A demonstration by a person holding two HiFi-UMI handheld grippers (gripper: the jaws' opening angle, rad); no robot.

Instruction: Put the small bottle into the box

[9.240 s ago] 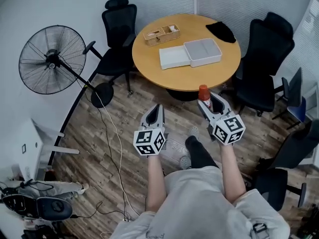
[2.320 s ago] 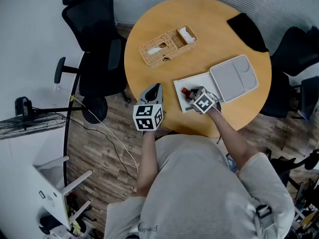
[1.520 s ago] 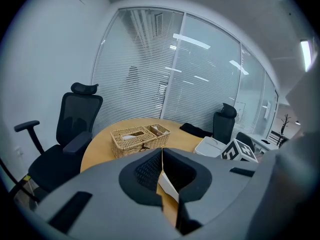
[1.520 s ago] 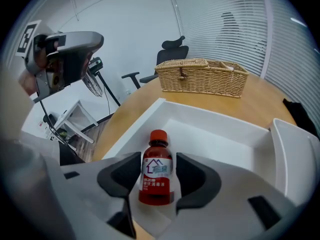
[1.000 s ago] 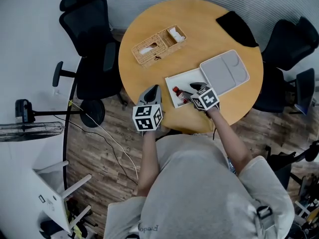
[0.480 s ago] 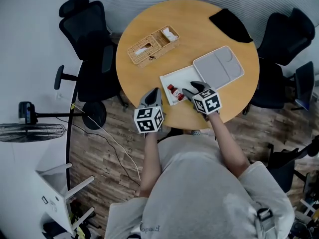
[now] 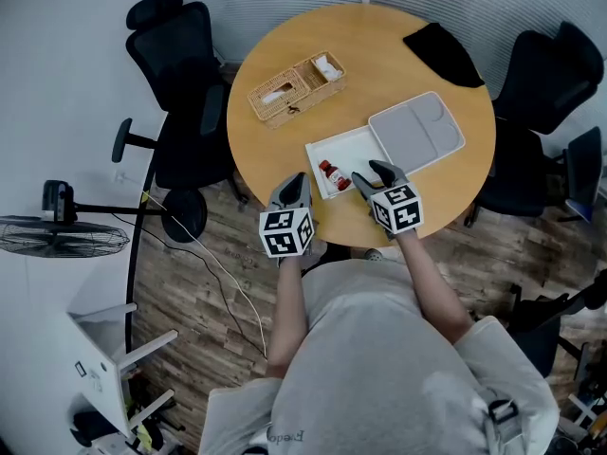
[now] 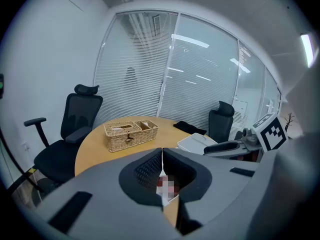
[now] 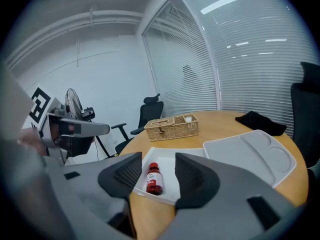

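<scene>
A small red bottle (image 7: 333, 175) with a white label lies on its side in the shallow white box (image 7: 354, 143) near the table's front edge. In the right gripper view the bottle (image 9: 153, 178) shows between my jaws, a little beyond them, on the box floor (image 9: 169, 157). My right gripper (image 7: 370, 172) is open and empty, just in front of the box. My left gripper (image 7: 296, 180) hovers at the table edge left of the box; its jaws (image 8: 161, 156) are shut on nothing.
The grey box lid (image 7: 417, 131) lies beside the box on the round wooden table (image 7: 285, 140). A wicker basket (image 7: 287, 87) stands at the back left and a black cloth (image 7: 441, 41) at the back right. Black office chairs (image 7: 185, 55) ring the table.
My right gripper let go of the bottle inside the box and drew back toward the table's edge, open. The bottle stays lying in the box. The left gripper barely moved.
</scene>
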